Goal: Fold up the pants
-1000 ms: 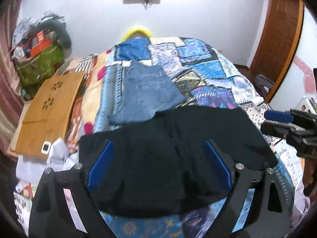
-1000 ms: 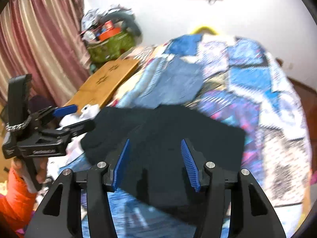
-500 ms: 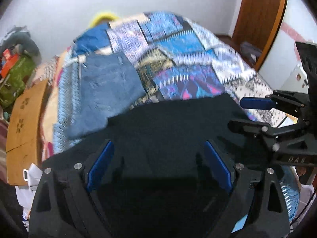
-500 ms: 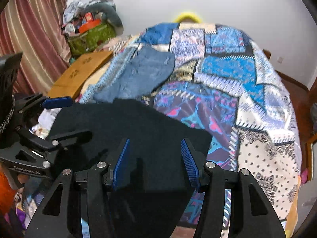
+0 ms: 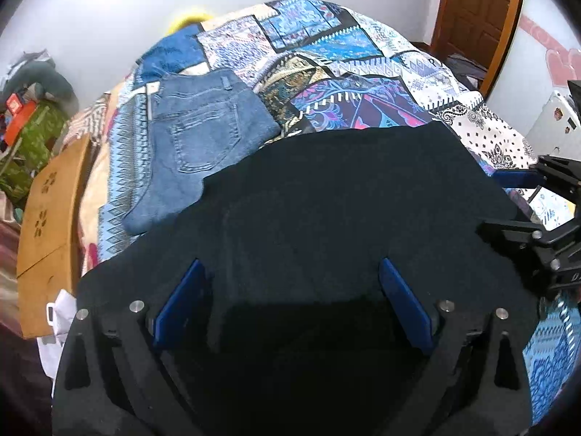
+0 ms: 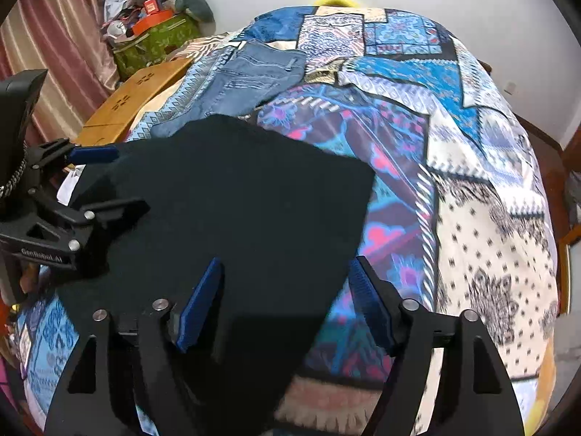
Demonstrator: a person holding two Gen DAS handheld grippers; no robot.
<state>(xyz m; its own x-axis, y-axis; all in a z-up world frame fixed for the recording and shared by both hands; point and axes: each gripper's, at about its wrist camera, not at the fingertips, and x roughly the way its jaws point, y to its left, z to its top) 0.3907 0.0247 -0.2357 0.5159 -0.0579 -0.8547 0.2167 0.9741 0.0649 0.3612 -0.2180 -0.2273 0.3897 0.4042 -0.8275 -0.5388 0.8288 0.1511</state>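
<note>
The black pants (image 5: 326, 210) lie spread flat on the near part of the patchwork bed (image 5: 356, 72). My left gripper (image 5: 290, 290) hovers low over their near left part. Its jaws are opening wide, with black cloth below and between the blue pads (image 5: 178, 301), which do not press on it. My right gripper (image 6: 285, 290) hangs over the pants' (image 6: 236, 200) right edge. Its jaws are also opening, and that edge runs between its fingers unpinched. Each gripper shows in the other's view: the right gripper (image 5: 537, 218), the left gripper (image 6: 72, 200).
Folded blue jeans (image 5: 203, 134) lie on the bed just beyond the black pants, also the jeans (image 6: 254, 80). A wooden board (image 5: 47, 225) leans at the bed's left side, with a green bag (image 5: 29, 134) of clutter behind. A brown door (image 5: 472, 11) stands at the far right.
Both grippers have come down closer over the black pants, which now fill more of each view. The right gripper's jaws have spread clearly wider.
</note>
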